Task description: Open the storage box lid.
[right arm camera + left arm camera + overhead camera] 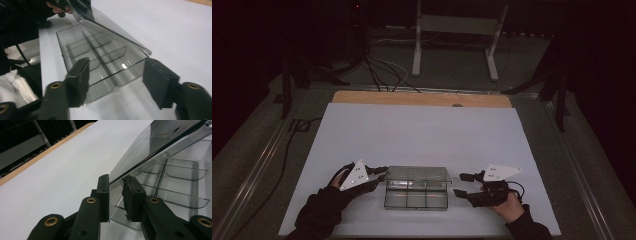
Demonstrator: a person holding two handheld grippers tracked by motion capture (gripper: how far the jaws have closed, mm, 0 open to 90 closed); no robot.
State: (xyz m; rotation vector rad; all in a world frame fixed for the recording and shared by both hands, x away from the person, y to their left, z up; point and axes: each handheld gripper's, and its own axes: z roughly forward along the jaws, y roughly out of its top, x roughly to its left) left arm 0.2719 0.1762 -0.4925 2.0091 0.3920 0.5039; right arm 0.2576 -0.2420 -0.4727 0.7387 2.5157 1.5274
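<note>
Lid lifted at my left, right gripper free beside the box

My left gripper [116, 195] pinches the near corner of the clear lid [155, 142], holding it tilted up over the compartment box [416, 195] on the white mat [422, 130]. My right gripper [116, 80] stands wide and holds nothing, just off the box's right end. The box's long axis runs from one gripper to the other, straight ahead of my right jaws; the left is nearer, already on it.

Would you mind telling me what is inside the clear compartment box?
The clear compartment box shows bare divided compartments, with no items visible in them. Its lid is half raised, pinched by the left gripper, and partly veils the rear compartments.
</note>
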